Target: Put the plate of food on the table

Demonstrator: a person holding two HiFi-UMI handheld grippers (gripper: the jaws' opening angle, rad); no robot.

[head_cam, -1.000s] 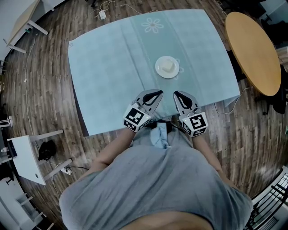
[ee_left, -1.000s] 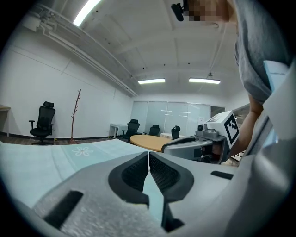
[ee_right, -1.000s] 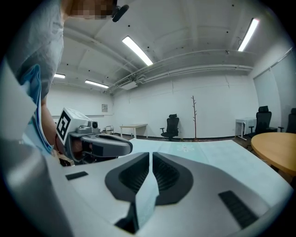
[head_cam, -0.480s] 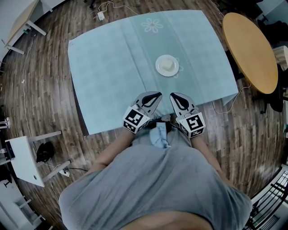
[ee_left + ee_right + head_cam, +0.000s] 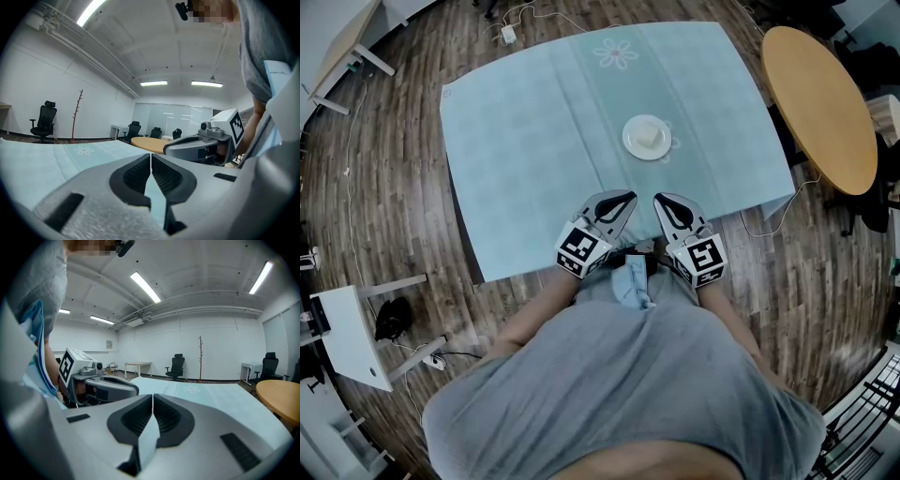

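Note:
A small white plate (image 5: 648, 137) with a pale piece of food on it rests on the light-blue tablecloth (image 5: 534, 141), right of centre. Both grippers are held near the table's front edge, close to the person's body and well short of the plate. My left gripper (image 5: 622, 198) is shut with nothing between its jaws; in the left gripper view its tips (image 5: 151, 156) meet. My right gripper (image 5: 666, 200) is likewise shut and empty, its tips (image 5: 153, 397) touching in the right gripper view. The plate does not show in either gripper view.
A round wooden table (image 5: 820, 103) stands to the right of the cloth-covered table. A white side table (image 5: 352, 337) and a dark object sit on the wood floor at the left. Cables run along the floor by the far edge. Office chairs (image 5: 176, 365) line the far wall.
The right gripper has shifted slightly left, closer to the left gripper. The plate stays where it was on the cloth.

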